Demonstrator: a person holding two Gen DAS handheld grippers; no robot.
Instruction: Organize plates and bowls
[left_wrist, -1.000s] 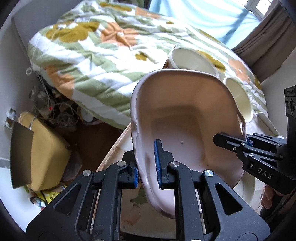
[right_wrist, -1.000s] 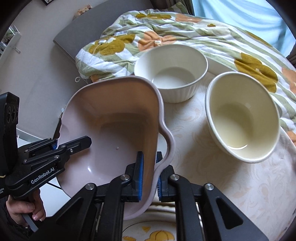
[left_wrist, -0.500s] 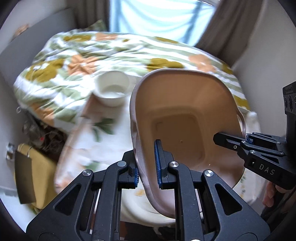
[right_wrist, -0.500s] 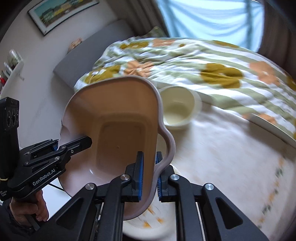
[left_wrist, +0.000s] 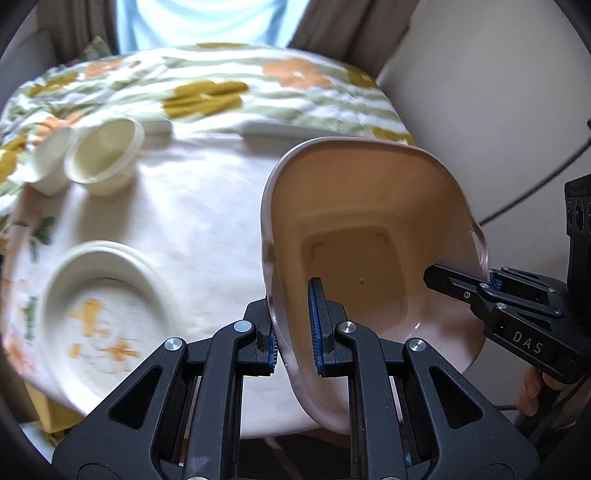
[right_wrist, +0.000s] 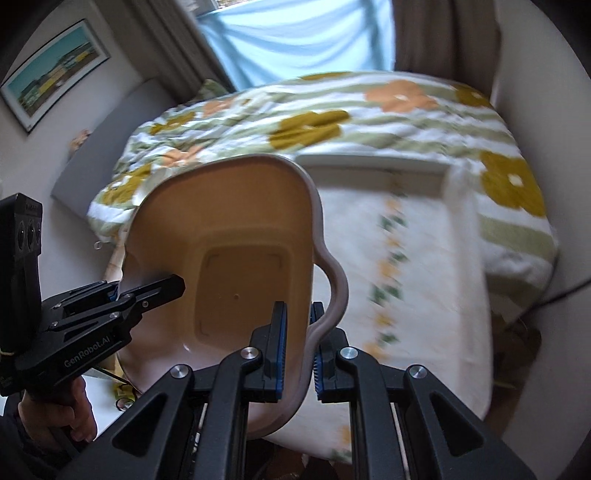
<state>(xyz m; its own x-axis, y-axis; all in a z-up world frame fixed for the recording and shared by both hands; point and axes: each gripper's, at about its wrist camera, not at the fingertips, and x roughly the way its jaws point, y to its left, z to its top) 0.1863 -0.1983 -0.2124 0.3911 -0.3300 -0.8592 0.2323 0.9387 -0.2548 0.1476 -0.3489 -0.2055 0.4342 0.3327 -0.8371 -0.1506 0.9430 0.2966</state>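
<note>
The left claw (left_wrist: 294, 328) pinches the pink dish's (left_wrist: 369, 236) rim, and the right claw (right_wrist: 297, 350) pinches the other rim. The dish hangs tilted over the table (left_wrist: 207, 221). At 10 o'clock two blurry bowls (left_wrist: 105, 155) sit together.

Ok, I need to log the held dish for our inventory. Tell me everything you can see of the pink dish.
The pink dish is a deep, roughly rectangular bowl with rounded corners, a wavy handle-like lip on each short side and a flat, square base. It looks like glossy ceramic and is empty. It is held tilted above the table, with the left tongs shut on one rim and the right tongs on the opposite one.
</note>
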